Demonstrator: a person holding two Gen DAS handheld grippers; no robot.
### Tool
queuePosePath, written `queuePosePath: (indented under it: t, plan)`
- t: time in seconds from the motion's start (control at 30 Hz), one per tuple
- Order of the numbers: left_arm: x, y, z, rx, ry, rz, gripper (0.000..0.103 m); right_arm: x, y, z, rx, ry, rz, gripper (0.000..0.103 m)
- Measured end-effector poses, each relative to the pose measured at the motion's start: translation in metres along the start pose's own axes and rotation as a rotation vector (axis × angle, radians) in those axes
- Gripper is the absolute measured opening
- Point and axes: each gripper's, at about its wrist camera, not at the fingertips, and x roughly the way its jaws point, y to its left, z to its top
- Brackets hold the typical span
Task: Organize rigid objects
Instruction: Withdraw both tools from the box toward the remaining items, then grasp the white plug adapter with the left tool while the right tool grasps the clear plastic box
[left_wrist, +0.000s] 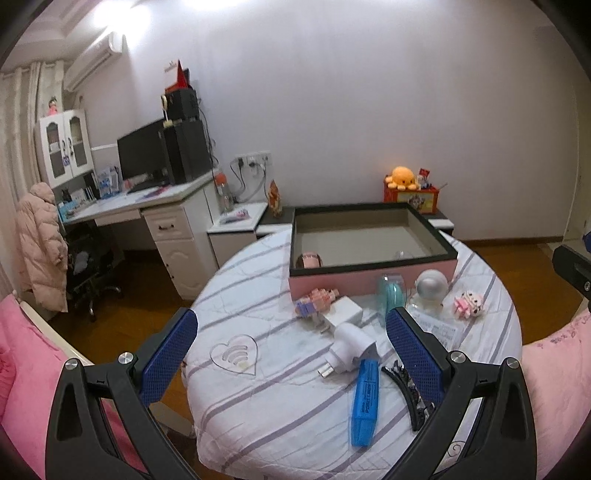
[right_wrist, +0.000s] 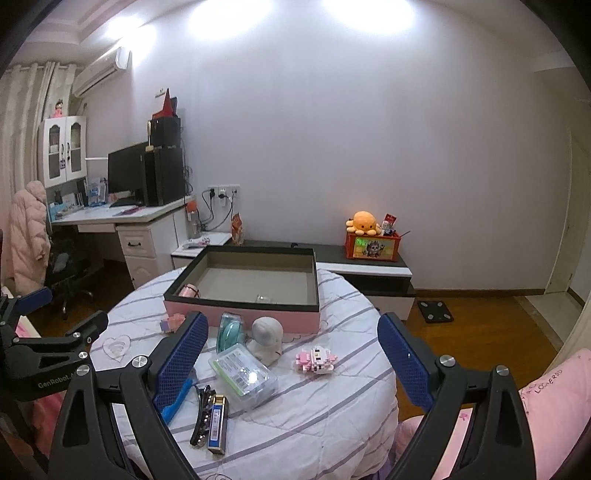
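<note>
1. Pale walls surround a bedroom with a dark wooden floor (right_wrist: 480, 325); a white desk (left_wrist: 155, 201) with a black monitor (left_wrist: 142, 151) stands at the left, and an air conditioner (right_wrist: 101, 72) hangs high on the wall.
2. A round table (right_wrist: 332, 398), covered in a white cloth with grey stripes, fills the foreground.
3. An open tray-like box (right_wrist: 242, 312) with pink sides and a black rim sits at the table's far side; a small pink item (right_wrist: 189, 291) lies in its near-left corner.
4. Loose things lie on the cloth in front of the box: a white plug adapter (left_wrist: 349, 343), a blue highlighter (left_wrist: 364, 402), a black hair clip (left_wrist: 406, 391), a clear plastic case (right_wrist: 242, 373), a white round figure (right_wrist: 266, 334), and a pink brick toy (right_wrist: 316, 360).
5. The left gripper (left_wrist: 291, 345) hangs over the table's near edge, jaws spread wide, holding nothing.
6. The right gripper (right_wrist: 293, 354) is likewise wide open and empty above the table.
7. Against the far wall, a low cabinet (right_wrist: 369, 266) carries a red box topped by an orange plush octopus (right_wrist: 364, 221).
</note>
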Motion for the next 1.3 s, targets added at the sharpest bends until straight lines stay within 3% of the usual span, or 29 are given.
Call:
queuePosePath:
  t: [0.2, 0.43, 0.7, 0.97, 1.17, 1.3]
  plan:
    - [0.032, -0.004, -0.007, 0.005, 0.108, -0.027, 0.103, 0.021, 0.008, -0.007, -0.036, 0.057, 0.001, 0.094]
    - [0.075, -0.015, -0.019, 0.027, 0.242, -0.047, 0.103, 0.069, 0.018, -0.023, -0.095, 0.191, 0.017, 0.094]
    - [0.111, -0.026, -0.028, 0.054, 0.341, -0.063, 0.103, 0.121, 0.024, -0.043, -0.125, 0.326, 0.071, 0.094]
    - [0.133, -0.029, -0.034, 0.075, 0.404, -0.056, 0.103, 0.167, 0.028, -0.066, -0.122, 0.46, 0.143, 0.094]
    - [0.143, -0.032, -0.036, 0.086, 0.437, -0.062, 0.103, 0.184, 0.02, -0.071, -0.015, 0.531, 0.3, 0.094]
    - [0.143, -0.025, -0.034, 0.073, 0.445, -0.075, 0.103, 0.19, 0.022, -0.079, -0.027, 0.555, 0.284, 0.094]
